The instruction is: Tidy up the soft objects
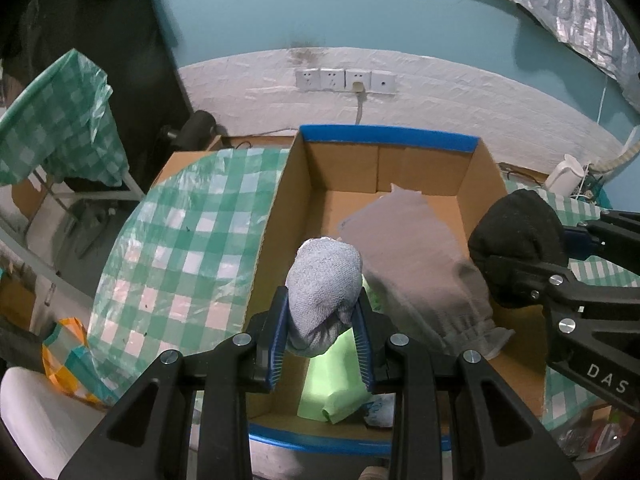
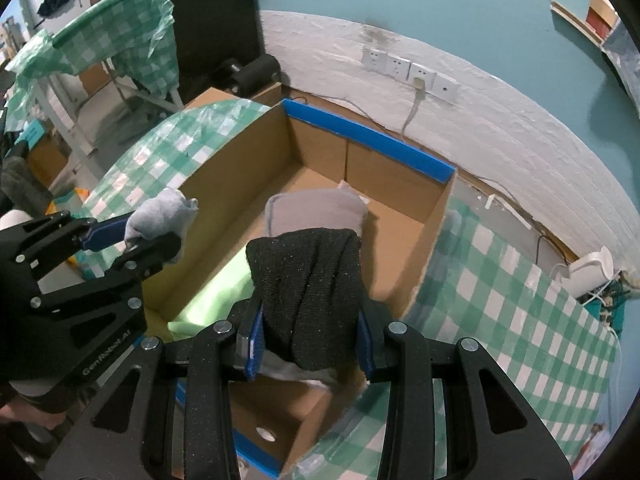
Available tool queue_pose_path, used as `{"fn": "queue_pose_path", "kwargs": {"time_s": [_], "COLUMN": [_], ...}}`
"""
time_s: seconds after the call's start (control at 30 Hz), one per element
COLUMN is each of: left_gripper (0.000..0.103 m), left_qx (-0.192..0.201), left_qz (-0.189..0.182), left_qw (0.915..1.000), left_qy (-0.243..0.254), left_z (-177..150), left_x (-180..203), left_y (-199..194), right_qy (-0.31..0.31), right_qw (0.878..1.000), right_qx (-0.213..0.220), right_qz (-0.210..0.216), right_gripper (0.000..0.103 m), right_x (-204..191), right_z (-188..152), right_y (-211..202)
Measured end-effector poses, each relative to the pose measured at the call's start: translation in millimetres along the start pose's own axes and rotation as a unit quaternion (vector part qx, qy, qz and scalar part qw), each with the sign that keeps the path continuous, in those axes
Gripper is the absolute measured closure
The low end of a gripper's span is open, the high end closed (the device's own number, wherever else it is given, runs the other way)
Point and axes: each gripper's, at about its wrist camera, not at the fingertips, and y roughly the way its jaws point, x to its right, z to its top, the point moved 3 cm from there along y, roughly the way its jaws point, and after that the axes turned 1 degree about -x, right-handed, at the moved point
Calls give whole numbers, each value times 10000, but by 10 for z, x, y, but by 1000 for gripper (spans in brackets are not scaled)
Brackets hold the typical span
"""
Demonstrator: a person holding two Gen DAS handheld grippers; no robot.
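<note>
Clamped between the blue pads of the left gripper (image 1: 323, 322) is a light grey sock (image 1: 325, 280), bunched into a rounded bundle, with the jaws only partly apart and pressed against its sides. The bundle is held above the near part of an open cardboard box (image 1: 472, 184) whose far and near rims are edged with blue tape. In the same way, a black sock (image 2: 308, 280) is gripped by the right gripper (image 2: 310, 340), its jaws narrowed onto the knitted fabric, which bulges out above the pads. This sock, too, is held over the near part of the box, to the right of the grey one.

Inside the box, a taupe garment (image 1: 416, 248) is seen lying on the floor of the box toward the middle and right, and a pale green item (image 1: 332, 384) is seen at the near left, beneath the left gripper. The box is set on a table covered with a green-and-white checked cloth (image 1: 176, 248). A row of white wall sockets (image 1: 346, 80) is mounted on the far wall, and a white kettle (image 2: 592, 270) is seen at the far right.
</note>
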Motion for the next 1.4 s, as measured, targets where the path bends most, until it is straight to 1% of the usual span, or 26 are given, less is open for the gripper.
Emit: {"fn": "queue_pose_path", "kwargs": {"time_s": [0.17, 0.23, 0.27, 0.3, 0.33, 0.37, 0.4, 0.43, 0.63, 0.7, 0.8, 0.97, 1.03, 1.1, 1.2, 1.4], "left_gripper": [70, 65, 63, 61, 58, 56, 49, 42, 27, 25, 25, 21, 17, 17, 17, 17], "left_qx": [-83, -110, -145, -155, -144, -120, -88, -48, 71, 74, 76, 101, 78, 132, 235, 293], "left_qz": [-2, 32, 50, 67, 105, 148, 187, 230, 344, 361, 263, 140, 115, 80, 139, 2], "left_qw": [9999, 9999, 9998, 9998, 9998, 9998, 9998, 9997, 9992, 9990, 9991, 9991, 9990, 9988, 9983, 9983], "left_qy": [-79, -115, -111, -95, -64, -32, -12, 5, 191, 246, 310, 385, 419, 465, 524, 504], "left_z": [-10, -11, -12, -11, -12, -14, -19, -20, -26, -33, -30, -33, -38, -36, -27, -7], "left_x": [-36, -40, -35, -30, -20, -10, -1, 11, 110, 154, 237, 362, 412, 466, 539, 667], "left_y": [37, 45, 48, 47, 36, 21, -2, -29, -160, -191, -264, -404, -449, -498, -566, -671], "right_qy": [19, 36, 64, 101, 112, 119, 132, 153, 427, 545, 729, 867, 937, 1009, 1092, 1156], "right_qw": [10000, 10000, 9999, 9999, 9999, 9999, 9998, 9997, 9981, 9973, 9956, 9938, 9929, 9920, 9906, 9889], "right_qx": [-35, 1, 24, 28, 36, 69, 128, 190, 433, 488, 584, 688, 724, 755, 813, 914], "right_qz": [38, 80, 79, 86, 91, 89, 66, 30, -26, -28, -26, -60, -88, -103, -131, -210], "right_gripper": [66, 64, 62, 57, 53, 45, 39, 38, 35, 32, 31, 30, 29, 29, 29, 28], "right_x": [-30, -26, -16, -4, -4, 4, 16, 32, 180, 236, 328, 446, 500, 552, 610, 728], "right_z": [15, 15, 14, 10, 9, 3, 0, -2, -24, -53, -117, -212, -272, -343, -423, -594], "right_y": [57, 51, 41, 34, 26, 9, -18, -52, -266, -349, -491, -668, -732, -792, -871, -1029]}}
